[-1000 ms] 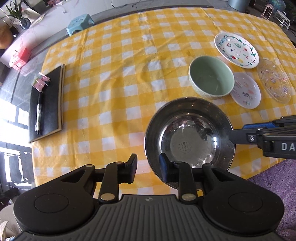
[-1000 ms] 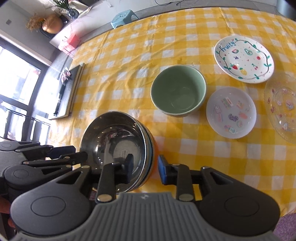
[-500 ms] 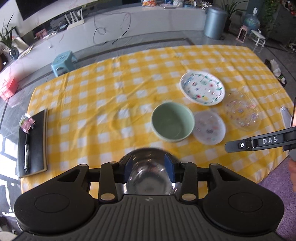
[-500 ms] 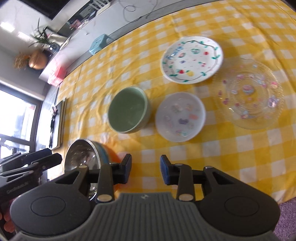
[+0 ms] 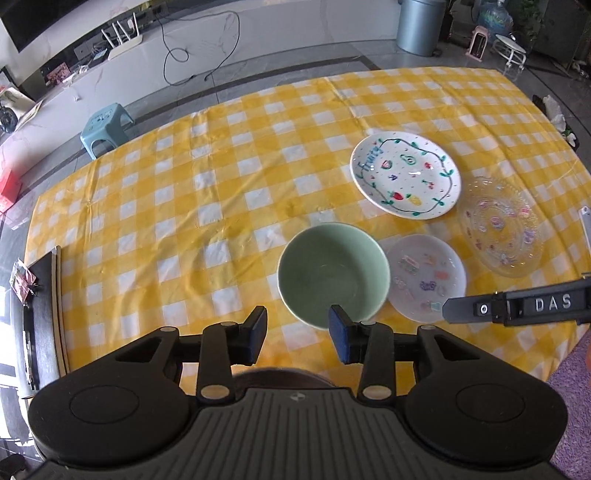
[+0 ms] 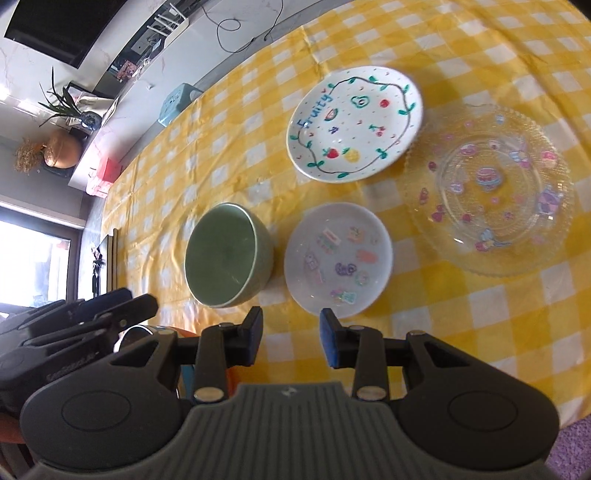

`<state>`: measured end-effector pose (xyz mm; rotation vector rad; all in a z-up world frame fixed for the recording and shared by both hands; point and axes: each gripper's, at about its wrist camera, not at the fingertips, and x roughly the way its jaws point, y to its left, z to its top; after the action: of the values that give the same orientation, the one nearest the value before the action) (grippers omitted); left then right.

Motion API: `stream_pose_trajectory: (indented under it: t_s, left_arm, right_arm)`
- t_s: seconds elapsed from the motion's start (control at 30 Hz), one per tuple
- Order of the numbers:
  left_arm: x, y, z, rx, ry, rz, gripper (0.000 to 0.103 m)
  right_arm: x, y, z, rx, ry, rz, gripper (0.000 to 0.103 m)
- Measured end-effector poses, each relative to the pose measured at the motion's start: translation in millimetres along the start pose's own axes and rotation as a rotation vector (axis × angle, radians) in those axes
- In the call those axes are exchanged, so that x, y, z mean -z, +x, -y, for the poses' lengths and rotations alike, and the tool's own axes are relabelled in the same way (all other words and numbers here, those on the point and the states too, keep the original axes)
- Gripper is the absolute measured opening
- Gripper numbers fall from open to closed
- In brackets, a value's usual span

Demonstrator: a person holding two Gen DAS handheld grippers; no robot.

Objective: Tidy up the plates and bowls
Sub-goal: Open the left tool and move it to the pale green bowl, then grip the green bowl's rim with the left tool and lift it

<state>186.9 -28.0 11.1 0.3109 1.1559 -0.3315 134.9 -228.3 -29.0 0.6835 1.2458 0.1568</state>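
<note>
A green bowl (image 5: 333,274) (image 6: 228,255) stands on the yellow checked tablecloth (image 5: 221,184). To its right lie a small white sticker plate (image 5: 424,277) (image 6: 338,259), a white "Fruity" plate (image 5: 405,172) (image 6: 354,123) and a clear glass plate (image 5: 500,226) (image 6: 489,190). My left gripper (image 5: 297,334) is open and empty, just before the green bowl. My right gripper (image 6: 290,338) is open and empty, before the small plate. A steel bowl's rim (image 6: 135,332) peeks out below my left gripper in the right wrist view.
A black notebook (image 5: 37,314) with a pen lies at the table's left edge. A blue stool (image 5: 105,127) and a bin (image 5: 421,26) stand on the floor beyond the table. A purple rug (image 5: 570,406) lies at the near right.
Both grippers have risen and pulled back from the steel bowl, which dropped out of the left view. The left gripper's jaws have opened wider.
</note>
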Motion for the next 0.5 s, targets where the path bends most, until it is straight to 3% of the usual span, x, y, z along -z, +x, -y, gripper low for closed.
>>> stream_pose_trajectory:
  t_s: [0.33,0.5]
  left_arm:
    - [-15.3,41.3,-15.8,0.026,-0.022,-0.073,0.047]
    - [-23.0,58.0,-25.3,0.048,-0.041,-0.101,0.044]
  right_arm:
    - [-24.0,39.9,-25.6,-0.013,-0.051,-0.043,0.034]
    - [-36.3,51.7,-38.1,0.038,-0.115,-0.015,0.031]
